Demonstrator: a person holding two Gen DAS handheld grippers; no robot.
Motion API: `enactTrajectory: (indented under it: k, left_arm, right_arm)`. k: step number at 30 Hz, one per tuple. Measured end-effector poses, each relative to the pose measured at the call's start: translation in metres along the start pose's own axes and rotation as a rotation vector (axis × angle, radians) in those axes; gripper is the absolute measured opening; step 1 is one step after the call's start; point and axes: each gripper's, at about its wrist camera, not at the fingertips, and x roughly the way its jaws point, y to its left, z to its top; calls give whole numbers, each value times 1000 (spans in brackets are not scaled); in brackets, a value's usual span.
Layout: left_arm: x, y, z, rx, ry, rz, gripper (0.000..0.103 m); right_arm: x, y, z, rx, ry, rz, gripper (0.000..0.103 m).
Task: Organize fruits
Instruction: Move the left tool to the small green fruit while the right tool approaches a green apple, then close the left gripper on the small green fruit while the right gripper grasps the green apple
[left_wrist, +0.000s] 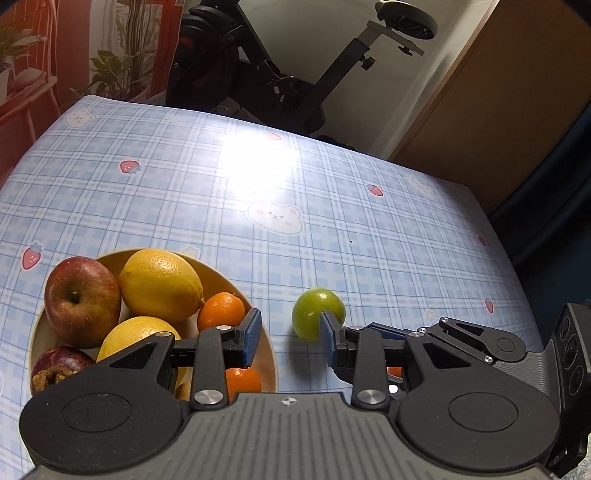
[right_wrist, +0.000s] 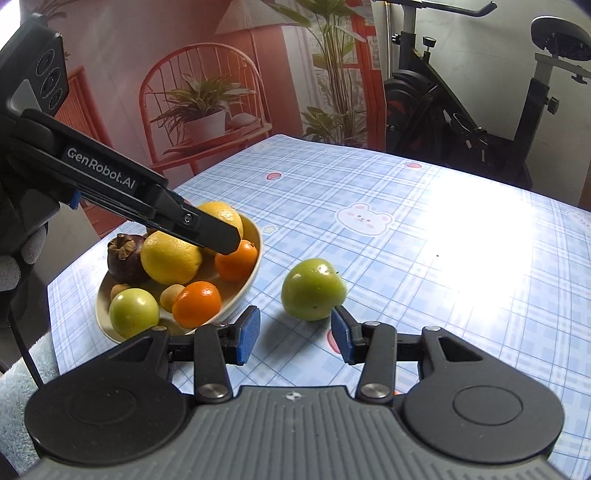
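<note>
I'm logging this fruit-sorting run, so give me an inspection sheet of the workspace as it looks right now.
Surface: table under a blue plaid cloth, strong glare.
Job's things: bowl holding lemons, oranges, red apple, mangosteen, a small green fruit; loose green fruit on the cloth beside the bowl.
Clutter: nothing seen.
Grippers: left gripper and right gripper both open, empty.
Cables: dark cable at the table's near edge.
Surroundings: exercise bike, plant backdrop.

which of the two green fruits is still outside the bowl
The larger round green fruit lying alone on the checked tablecloth; the smaller green fruit already sits in the cream bowl.
</note>
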Motion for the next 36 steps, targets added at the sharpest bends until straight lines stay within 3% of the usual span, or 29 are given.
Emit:
enactTrajectory:
  k: [17,36]
  left_arm:
    - [56,-9,20,-38,91,-40,35]
    - [59,-10,18,-38,91,-75,30]
  right_arm:
    - [29,-9,5,-15,58,6,44]
    - [31,-7,6,-18,60,9,42]
